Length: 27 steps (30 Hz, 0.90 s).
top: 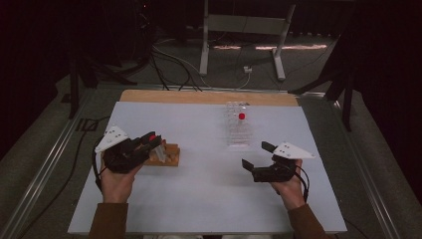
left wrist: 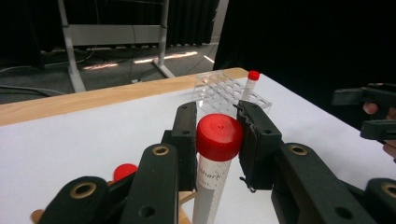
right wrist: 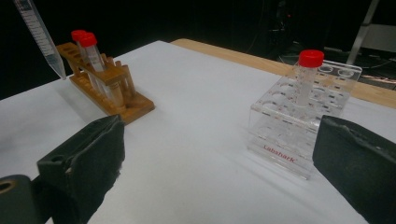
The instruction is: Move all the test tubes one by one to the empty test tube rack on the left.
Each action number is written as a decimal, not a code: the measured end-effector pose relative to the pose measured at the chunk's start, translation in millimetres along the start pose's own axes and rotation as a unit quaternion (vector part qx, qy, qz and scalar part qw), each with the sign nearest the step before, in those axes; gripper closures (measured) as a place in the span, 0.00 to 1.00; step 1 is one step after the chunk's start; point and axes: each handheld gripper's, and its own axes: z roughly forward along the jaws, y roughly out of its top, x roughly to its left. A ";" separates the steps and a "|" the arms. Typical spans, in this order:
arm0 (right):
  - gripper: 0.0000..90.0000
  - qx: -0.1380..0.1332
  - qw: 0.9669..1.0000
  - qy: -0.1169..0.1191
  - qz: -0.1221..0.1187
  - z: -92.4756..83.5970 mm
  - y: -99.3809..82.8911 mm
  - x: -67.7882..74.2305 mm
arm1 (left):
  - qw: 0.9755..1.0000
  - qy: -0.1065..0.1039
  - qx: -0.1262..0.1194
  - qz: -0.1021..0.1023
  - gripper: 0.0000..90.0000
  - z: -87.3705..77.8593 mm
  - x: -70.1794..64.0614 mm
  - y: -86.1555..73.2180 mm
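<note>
Clearly the left tool (left wrist: 217, 140) is clamped on a red-capped tube (left wrist: 212, 172), upright, just above the wooden rack (top: 166, 158). Its target, the clear rack (top: 238, 127), lies across the bench (top: 199, 199), nearer the right tool (top: 256, 158), whose jaws gape empty.

Readable text is sparse. "Labshark" in red on the front wall of the clear acrylic rack (right wrist: 299, 135), at about 4 o'clock in the right gripper view. On the red-capped tube (left wrist: 212, 163) clamped in the left gripper (left wrist: 217, 140), a partial print reads "…hark" with a cut-off line under it ending in "L", at 6 o'clock in the left gripper view. Graduation marks run down the tube at 11 o'clock in the right gripper view, digits too small to read.
</note>
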 end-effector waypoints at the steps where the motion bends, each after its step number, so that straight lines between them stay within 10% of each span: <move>1: 0.03 0.000 1.000 0.000 -0.001 0.0 0.0 0.0 | 1.000 0.002 0.001 0.000 0.79 -0.7 0.9 -0.1; 27: 0.03 0.000 1.000 0.000 0.002 -0.4 -0.3 -1.3 | 0.994 0.108 0.000 0.020 0.79 -15.2 25.2 4.7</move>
